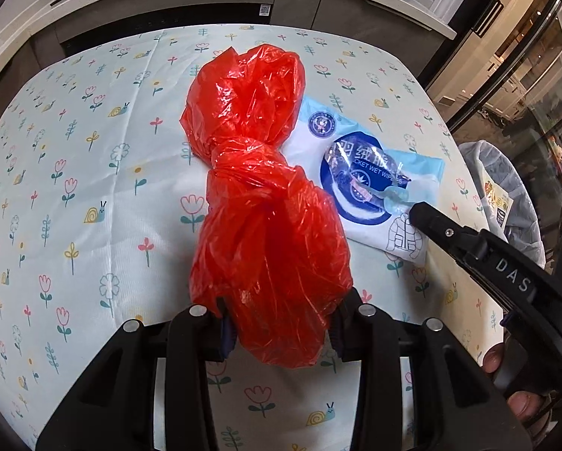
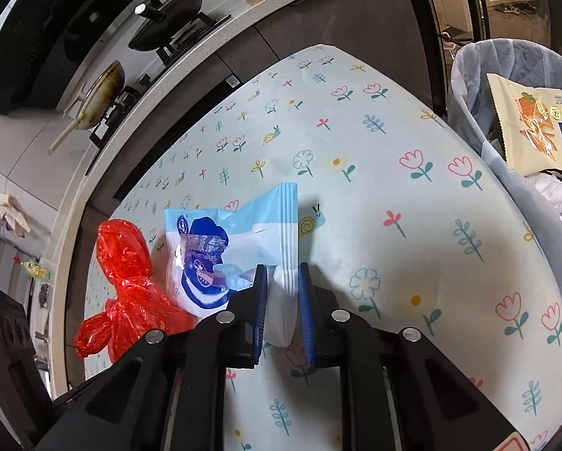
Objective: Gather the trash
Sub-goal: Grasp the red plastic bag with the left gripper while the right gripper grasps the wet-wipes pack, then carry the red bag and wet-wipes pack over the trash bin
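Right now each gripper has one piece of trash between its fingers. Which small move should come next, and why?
Probably lift the right gripper and carry the wet wipes packet right to the lined trash bin. Its jaws already pinch the packet's edge, and the bin stands open beside the table. The left gripper holds the red plastic bag.

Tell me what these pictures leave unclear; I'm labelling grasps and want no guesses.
- Left wrist view: the left gripper fingertips are hidden behind the red plastic bag.
- Left wrist view: that bag covers part of the wet wipes packet.
- Right wrist view: the trash bin is cut off by the edge.
- Right wrist view: packet print is blurred.
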Action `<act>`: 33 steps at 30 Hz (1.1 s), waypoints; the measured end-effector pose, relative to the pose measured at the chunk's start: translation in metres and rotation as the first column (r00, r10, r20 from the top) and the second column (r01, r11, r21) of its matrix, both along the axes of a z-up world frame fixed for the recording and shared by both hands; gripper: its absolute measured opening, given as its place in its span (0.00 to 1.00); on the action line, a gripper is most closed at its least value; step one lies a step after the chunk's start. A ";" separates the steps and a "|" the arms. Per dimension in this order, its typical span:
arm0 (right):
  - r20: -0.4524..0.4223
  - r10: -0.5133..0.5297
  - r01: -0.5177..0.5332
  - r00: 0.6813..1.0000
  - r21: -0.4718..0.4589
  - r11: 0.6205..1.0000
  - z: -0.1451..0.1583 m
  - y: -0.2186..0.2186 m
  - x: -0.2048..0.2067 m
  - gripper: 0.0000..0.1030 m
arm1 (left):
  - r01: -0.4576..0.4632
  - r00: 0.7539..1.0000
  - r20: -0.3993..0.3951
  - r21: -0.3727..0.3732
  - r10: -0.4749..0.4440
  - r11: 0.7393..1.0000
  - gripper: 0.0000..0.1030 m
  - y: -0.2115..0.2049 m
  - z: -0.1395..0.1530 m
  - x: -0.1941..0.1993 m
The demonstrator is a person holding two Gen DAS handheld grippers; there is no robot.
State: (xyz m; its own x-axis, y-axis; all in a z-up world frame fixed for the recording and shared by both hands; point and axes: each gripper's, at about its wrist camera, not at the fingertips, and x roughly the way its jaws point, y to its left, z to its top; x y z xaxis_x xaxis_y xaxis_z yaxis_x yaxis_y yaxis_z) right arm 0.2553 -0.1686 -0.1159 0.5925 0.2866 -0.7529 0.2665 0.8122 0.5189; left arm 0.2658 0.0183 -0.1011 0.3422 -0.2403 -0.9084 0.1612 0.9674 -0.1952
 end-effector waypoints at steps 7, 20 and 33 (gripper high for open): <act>0.061 -0.016 0.016 0.998 0.006 1.000 0.024 -0.008 -0.020 0.09 | 0.031 1.000 -0.001 -0.008 -0.031 0.999 0.34 -0.011 0.008 -0.016; 0.176 -0.131 0.134 0.976 -0.010 0.991 0.077 -0.065 -0.070 0.09 | 0.113 0.991 0.076 0.012 -0.114 0.993 0.34 -0.049 0.044 -0.056; 0.238 -0.298 0.309 0.925 -0.008 0.951 0.099 -0.158 -0.138 0.09 | 0.255 0.955 0.145 0.052 -0.260 0.965 0.34 -0.132 0.072 -0.088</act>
